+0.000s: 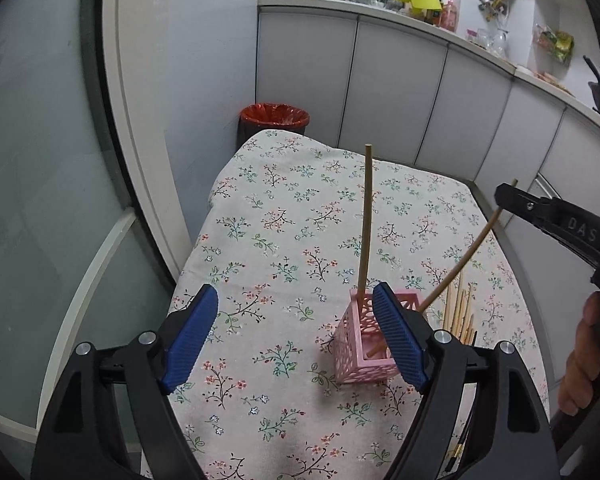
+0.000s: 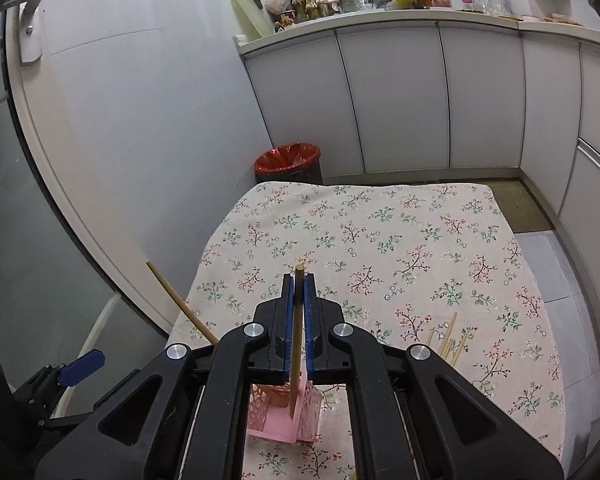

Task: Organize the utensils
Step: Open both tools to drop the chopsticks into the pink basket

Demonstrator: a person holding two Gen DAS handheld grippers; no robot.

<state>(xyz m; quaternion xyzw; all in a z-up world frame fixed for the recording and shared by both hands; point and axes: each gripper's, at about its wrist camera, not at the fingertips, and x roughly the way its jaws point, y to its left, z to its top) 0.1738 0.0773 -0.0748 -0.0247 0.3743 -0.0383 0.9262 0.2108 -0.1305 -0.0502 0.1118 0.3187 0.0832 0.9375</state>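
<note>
A pink lattice holder stands on the floral tablecloth. One wooden chopstick stands in it, leaning on its far rim. My right gripper is shut on a second wooden chopstick, whose lower end dips into the holder. From the left wrist view this chopstick slants down from the right gripper into the holder. My left gripper is open and holds nothing, its right pad just in front of the holder. Several loose chopsticks lie right of the holder.
A bin with a red liner stands beyond the table's far edge, against grey cabinets. A glass door runs along the left. Thin dark sticks lie near the table's front right. A hand grips the right tool.
</note>
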